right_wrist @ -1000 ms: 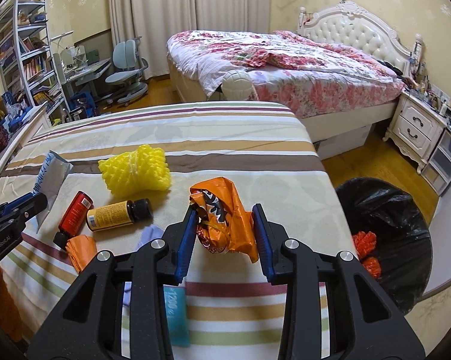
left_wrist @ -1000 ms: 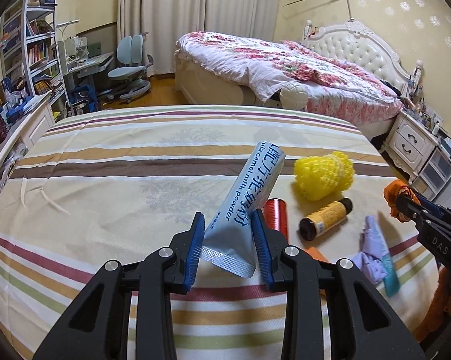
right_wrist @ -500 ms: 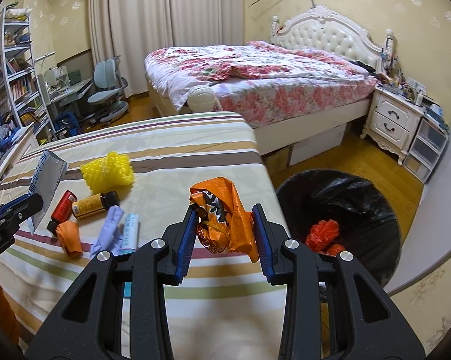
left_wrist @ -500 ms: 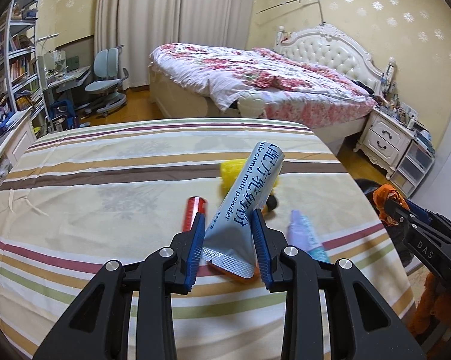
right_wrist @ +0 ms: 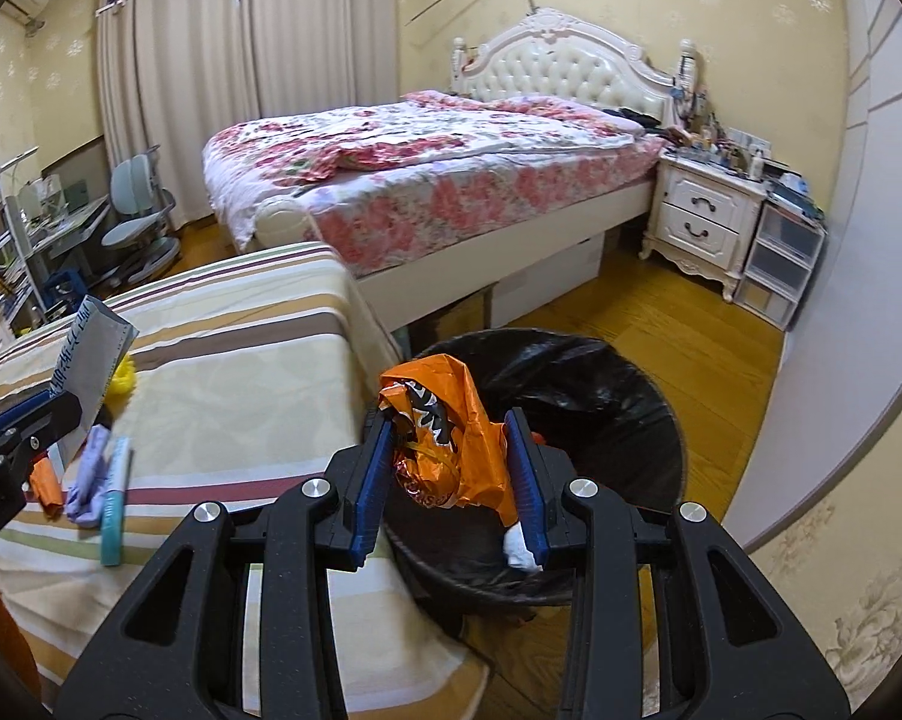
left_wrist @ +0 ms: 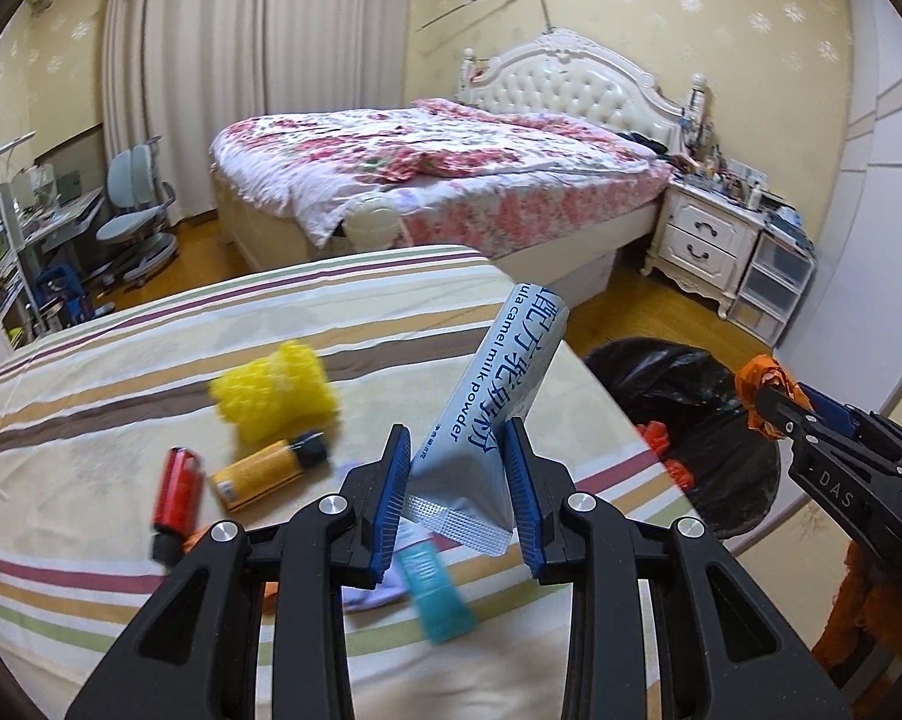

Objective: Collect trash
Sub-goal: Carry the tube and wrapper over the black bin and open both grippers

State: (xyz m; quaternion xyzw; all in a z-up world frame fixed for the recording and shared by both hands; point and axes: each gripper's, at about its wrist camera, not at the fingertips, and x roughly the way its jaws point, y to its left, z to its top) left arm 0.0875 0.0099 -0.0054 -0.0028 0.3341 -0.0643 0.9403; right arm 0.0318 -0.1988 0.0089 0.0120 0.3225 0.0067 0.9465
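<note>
Only rightward, bin's [right_wrist: 601, 384] white scrap [right_wrist: 520, 552]

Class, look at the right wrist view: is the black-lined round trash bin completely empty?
No: the black-lined round trash bin already holds a bit of orange trash, visible inside it just beside the right gripper.

- Left wrist view looks forward and down, close over the striped table [left_wrist: 120, 372].
- Right wrist view faces the bin [right_wrist: 601, 372]; both share the table edge.
</note>
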